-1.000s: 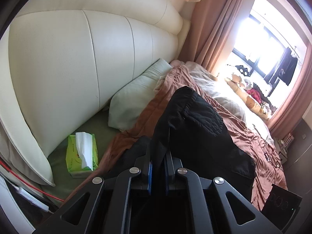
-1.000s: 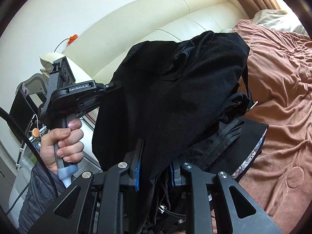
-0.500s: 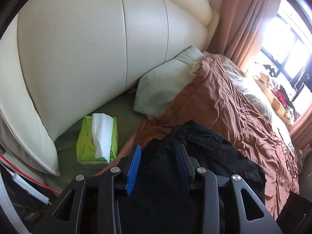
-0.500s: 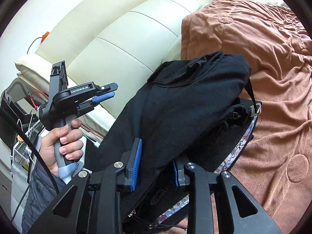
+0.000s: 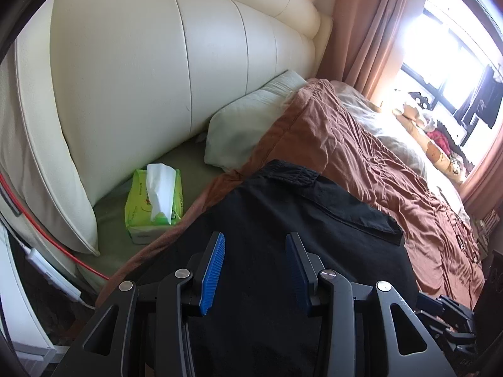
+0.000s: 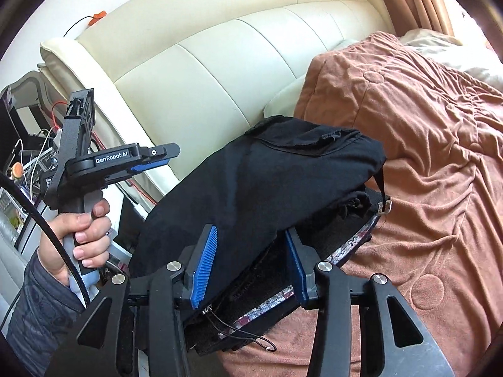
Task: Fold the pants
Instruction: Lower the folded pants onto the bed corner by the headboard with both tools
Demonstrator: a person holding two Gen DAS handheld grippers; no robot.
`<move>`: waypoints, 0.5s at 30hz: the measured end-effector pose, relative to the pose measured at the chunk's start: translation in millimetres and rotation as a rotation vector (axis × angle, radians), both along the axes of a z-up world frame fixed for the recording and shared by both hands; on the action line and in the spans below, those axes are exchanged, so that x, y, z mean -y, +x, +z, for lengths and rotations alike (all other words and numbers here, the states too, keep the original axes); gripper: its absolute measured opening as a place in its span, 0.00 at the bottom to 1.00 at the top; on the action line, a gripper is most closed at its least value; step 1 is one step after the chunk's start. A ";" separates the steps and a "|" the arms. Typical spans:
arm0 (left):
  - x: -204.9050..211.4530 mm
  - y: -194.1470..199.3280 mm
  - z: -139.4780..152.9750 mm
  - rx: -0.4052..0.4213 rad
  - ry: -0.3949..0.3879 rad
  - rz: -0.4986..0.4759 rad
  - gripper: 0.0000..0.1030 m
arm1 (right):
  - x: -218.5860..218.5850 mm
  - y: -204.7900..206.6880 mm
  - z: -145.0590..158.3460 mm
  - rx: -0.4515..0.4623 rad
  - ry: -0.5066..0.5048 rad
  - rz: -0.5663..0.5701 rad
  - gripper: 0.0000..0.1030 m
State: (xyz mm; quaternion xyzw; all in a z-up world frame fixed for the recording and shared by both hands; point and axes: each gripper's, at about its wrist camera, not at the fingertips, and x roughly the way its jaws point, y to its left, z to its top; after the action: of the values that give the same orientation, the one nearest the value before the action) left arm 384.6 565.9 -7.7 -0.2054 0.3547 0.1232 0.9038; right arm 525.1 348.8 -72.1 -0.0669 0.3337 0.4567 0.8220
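Left wrist view, from left to right: a cream padded leather headboard (image 5: 157,72) fills the left side, with a red cable (image 5: 47,235) running down past its lower edge. At its foot, on a pale green sheet (image 5: 176,160), lies a green soft pack of tissues (image 5: 154,201) with a white tissue sticking out of the top. Beside it a pale pillow (image 5: 251,125) leans against the headboard. The black folded pants (image 5: 298,220) lie on the near edge of a rumpled brown quilted bedspread (image 5: 393,169), which stretches right toward a bright window (image 5: 440,50) framed by pinkish-brown curtains (image 5: 371,31). The left gripper (image 5: 255,268) hangs just over the pants, its blue-padded jaws parted to a moderate gap and gripping nothing; the fabric shows between them without either pad pressing on it.

Right wrist view, left to right: a hand (image 6: 75,235) in a dark quilted sleeve (image 6: 34,308) grasps the grey handle of the left gripper (image 6: 163,157), which points toward the headboard (image 6: 220,62), apart from the pants (image 6: 267,194). The pants rest as a folded mound on a dark flat item with a patterned edge (image 6: 345,248), on the bedspread (image 6: 424,157). The right gripper (image 6: 248,264) has just been opening; its jaws stand moderately apart, the near edge of the pants between them, and I cannot tell whether the pads touch it.
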 end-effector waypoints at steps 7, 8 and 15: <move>8.7 -10.1 -7.3 -0.017 0.003 -0.006 0.42 | 4.6 -0.2 18.5 0.099 -0.007 0.034 0.40; 9.7 -11.0 -7.4 -0.017 -0.003 -0.007 0.42 | 3.1 1.4 20.9 0.111 -0.011 0.036 0.40; 22.5 -6.3 -6.4 0.019 -0.018 -0.040 0.42 | -19.8 10.5 36.0 0.155 -0.018 0.085 0.40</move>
State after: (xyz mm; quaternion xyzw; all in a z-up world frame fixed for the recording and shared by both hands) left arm 378.3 543.4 -14.2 -0.2078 0.3513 0.1000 0.9074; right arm 535.6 368.7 -36.2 -0.1237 0.2702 0.4817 0.8244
